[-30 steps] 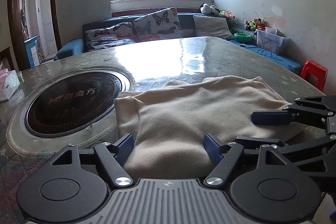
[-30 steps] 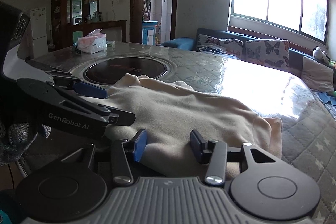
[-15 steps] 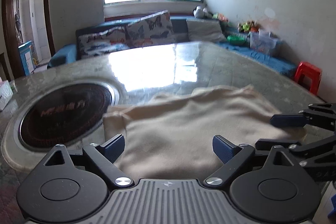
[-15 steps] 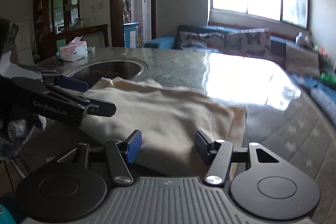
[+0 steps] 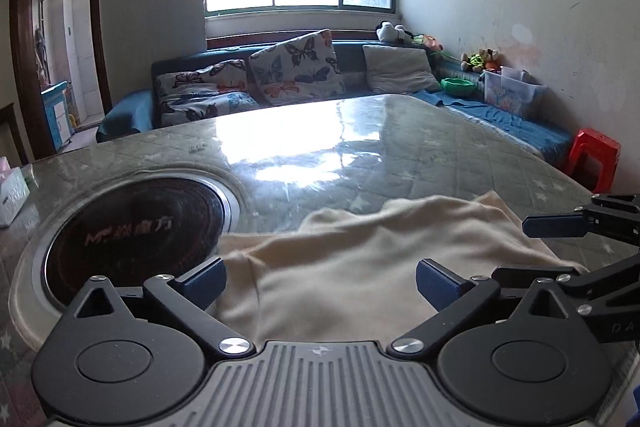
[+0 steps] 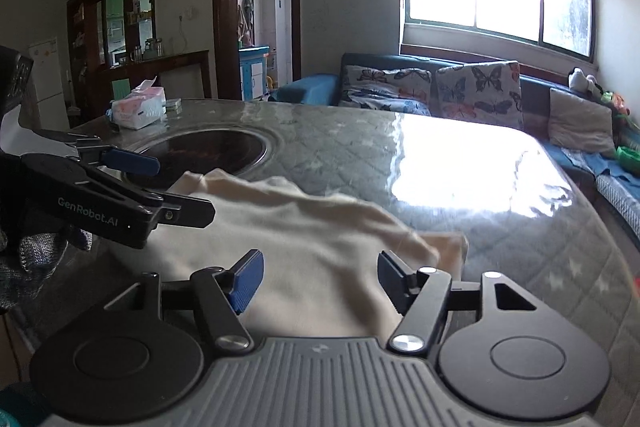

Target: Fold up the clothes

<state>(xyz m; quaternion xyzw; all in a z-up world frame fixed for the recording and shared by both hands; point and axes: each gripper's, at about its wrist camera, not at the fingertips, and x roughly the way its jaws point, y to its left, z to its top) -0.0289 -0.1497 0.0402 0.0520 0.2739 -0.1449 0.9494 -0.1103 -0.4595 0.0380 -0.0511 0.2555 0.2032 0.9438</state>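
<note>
Left wrist: left gripper [image 5: 320, 283] wider than before.

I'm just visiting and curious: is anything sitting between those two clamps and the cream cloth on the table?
Nothing visible. The cream cloth lies directly ahead of the left gripper and right gripper, both open, jaws just widened, gripping nothing. The tissue box sits far off.

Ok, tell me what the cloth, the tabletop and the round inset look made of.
Cloth: cream, soft matte knit or fleece, probably; it drapes in rounded folds, no shine.
Tabletop: quilted star-print fabric under a clear glossy cover, likely plastic or glass; it mirrors the window.
Round inset: dark smooth glass-like disc with printed lettering, ringed by a metal-looking rim.
</note>
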